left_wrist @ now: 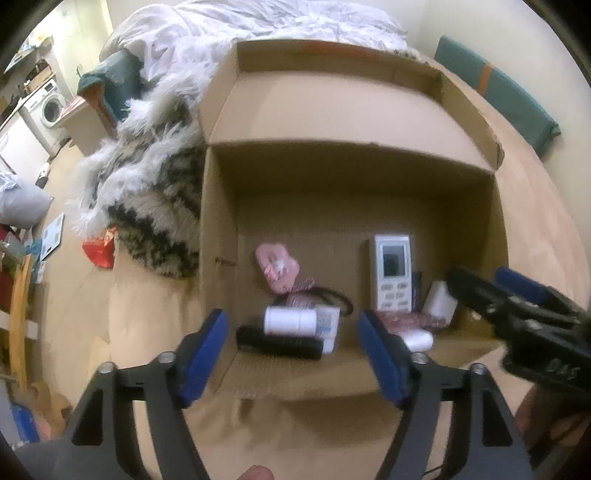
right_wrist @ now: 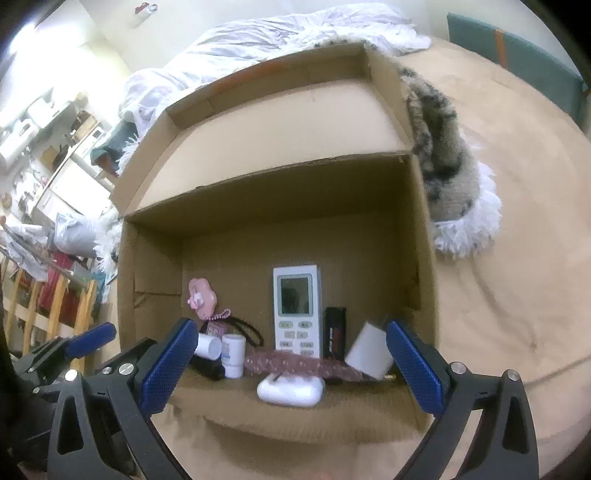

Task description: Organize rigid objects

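Observation:
An open cardboard box (left_wrist: 369, 122) (right_wrist: 280, 125) lies on a tan bed cover. Inside lie a white remote (left_wrist: 393, 271) (right_wrist: 297, 306), a pink flower-shaped item (left_wrist: 277, 267) (right_wrist: 202, 297), a white bottle (left_wrist: 291, 321) (right_wrist: 233, 354), a black ridged item (left_wrist: 277, 343), a black box (right_wrist: 335, 332), a white cube (right_wrist: 369, 350), a white earbud case (right_wrist: 290, 391) and a pink patterned strip (right_wrist: 295, 363). My left gripper (left_wrist: 293, 360) is open and empty above the box's near edge. My right gripper (right_wrist: 288, 365) is open and empty above the same edge; it shows in the left wrist view (left_wrist: 517, 306).
A furry black-and-white blanket (left_wrist: 155, 192) (right_wrist: 454, 177) and a white duvet (left_wrist: 280, 18) lie beside and behind the box. A teal headboard (left_wrist: 498, 92) stands at the right. A washing machine (left_wrist: 48, 105), wooden rack (left_wrist: 18, 314) and red bag (left_wrist: 99, 249) are on the left.

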`<state>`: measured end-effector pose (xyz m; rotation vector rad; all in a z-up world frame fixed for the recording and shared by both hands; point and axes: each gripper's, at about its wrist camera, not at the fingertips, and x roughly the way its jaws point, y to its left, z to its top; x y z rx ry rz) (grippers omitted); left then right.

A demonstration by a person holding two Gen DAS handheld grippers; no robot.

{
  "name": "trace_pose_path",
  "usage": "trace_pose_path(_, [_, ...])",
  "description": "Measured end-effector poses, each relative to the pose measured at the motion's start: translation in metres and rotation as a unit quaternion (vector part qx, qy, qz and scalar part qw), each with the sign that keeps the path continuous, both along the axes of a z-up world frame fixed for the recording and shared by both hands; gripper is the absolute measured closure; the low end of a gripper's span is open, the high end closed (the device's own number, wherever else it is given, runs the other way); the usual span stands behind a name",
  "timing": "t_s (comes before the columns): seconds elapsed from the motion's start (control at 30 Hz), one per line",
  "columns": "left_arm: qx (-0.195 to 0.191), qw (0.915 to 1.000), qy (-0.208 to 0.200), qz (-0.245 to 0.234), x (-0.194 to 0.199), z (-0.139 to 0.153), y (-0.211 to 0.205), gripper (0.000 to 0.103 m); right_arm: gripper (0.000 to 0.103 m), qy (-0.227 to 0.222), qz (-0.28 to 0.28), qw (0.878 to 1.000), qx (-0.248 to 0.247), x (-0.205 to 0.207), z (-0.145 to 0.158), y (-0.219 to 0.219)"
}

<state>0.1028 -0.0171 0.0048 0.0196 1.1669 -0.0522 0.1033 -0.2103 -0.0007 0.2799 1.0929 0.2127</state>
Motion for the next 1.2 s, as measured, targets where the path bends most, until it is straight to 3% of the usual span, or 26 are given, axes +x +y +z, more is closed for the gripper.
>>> trace_pose_path(0.17, [-0.014, 0.9996, 0.018, 0.018, -0.020, 0.002, 0.011, 0.028, 0.000, -0.013, -0.001, 1.000, 0.003, -0.018, 0.018, -0.005])
trace_pose_path(0.33, [-0.033, 0.9989, 0.004, 0.034, -0.041, 0.017, 0.026, 0.022, 0.000, -0.014, 0.005, 1.000, 0.011, -0.034, 0.038, -0.004])
trace_pose_path(0.43, [-0.044, 0.9978, -0.027, 0.043, -0.056, 0.035, 0.036, 0.021, 0.000, -0.029, 0.008, 1.000, 0.003, -0.049, 0.051, -0.004])
trace_pose_path(0.53, [-0.058, 0.9948, -0.075, 0.036, -0.071, 0.051, 0.042, 0.011, 0.000, -0.052, 0.004, 0.999, -0.005, -0.066, 0.062, -0.006])
trace_pose_path(0.6, [-0.047, 0.9928, -0.105, 0.034, -0.080, 0.058, 0.043, 0.004, 0.000, -0.070, 0.000, 0.998, -0.006, -0.077, 0.067, -0.007])
trace_pose_path(0.8, [-0.034, 0.9874, -0.153, 0.024, -0.102, 0.068, 0.040, 0.001, 0.000, -0.119, -0.005, 0.992, -0.043, -0.106, 0.065, -0.003])
trace_pose_path(0.87, [-0.008, 0.9860, -0.166, 0.011, -0.107, 0.066, 0.032, 0.001, 0.000, -0.127, -0.011, 0.991, -0.042, -0.112, 0.058, -0.004])
trace_pose_path(0.97, [0.034, 0.9855, -0.165, 0.025, -0.103, 0.056, 0.025, 0.001, 0.000, -0.119, -0.022, 0.991, -0.051, -0.110, 0.045, -0.004])
trace_pose_path(1.2, [0.008, 0.9890, -0.138, 0.053, -0.091, 0.045, 0.034, 0.001, 0.000, -0.112, -0.026, 0.992, -0.054, -0.096, 0.037, -0.005])
